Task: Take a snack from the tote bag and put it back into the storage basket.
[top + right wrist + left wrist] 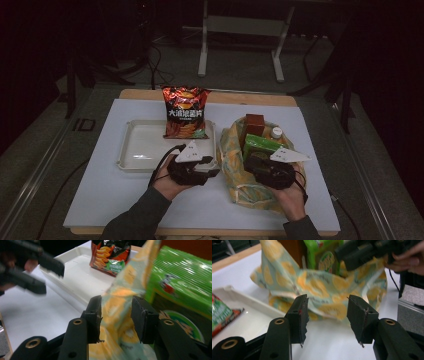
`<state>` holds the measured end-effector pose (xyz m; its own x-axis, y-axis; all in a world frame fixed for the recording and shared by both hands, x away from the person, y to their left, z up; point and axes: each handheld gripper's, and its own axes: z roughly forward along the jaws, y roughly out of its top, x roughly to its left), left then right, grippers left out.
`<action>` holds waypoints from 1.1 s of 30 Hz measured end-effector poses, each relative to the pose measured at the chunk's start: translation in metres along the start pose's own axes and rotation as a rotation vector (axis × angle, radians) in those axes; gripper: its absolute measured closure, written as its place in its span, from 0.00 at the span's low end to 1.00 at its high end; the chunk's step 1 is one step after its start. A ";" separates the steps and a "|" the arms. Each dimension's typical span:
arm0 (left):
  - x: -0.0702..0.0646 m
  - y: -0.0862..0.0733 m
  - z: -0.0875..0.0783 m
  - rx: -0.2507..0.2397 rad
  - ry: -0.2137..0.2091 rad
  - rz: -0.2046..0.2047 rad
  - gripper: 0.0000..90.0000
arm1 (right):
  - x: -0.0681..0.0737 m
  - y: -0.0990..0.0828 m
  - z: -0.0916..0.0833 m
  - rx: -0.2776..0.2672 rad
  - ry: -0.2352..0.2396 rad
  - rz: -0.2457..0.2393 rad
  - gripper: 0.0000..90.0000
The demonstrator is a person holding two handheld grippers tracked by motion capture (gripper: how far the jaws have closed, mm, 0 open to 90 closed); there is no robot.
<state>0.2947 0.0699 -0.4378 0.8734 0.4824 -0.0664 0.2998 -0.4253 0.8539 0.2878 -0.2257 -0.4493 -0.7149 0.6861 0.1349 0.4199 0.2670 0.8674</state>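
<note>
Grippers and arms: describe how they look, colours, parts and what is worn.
Both the left gripper and the right gripper are black, each topped by a grey three-cornered plate. Their jaws are black with flat, rough-edged pads and brass-ringed holes. A black cable trails from the left one. The person wears dark long sleeves.

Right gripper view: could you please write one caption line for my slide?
Right gripper, jaws open around the rim of a lemon-print bag holding a green packet; chips bag on white tray behind.
</note>
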 end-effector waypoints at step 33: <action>0.051 0.074 0.057 -0.061 0.025 -0.011 0.42 | -0.012 -0.023 -0.020 -0.023 0.022 0.036 0.62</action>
<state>0.3838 0.0191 -0.4073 0.8599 0.5065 -0.0639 0.2849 -0.3722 0.8833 0.2751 -0.2535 -0.4615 -0.7119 0.6797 0.1767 0.4329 0.2264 0.8726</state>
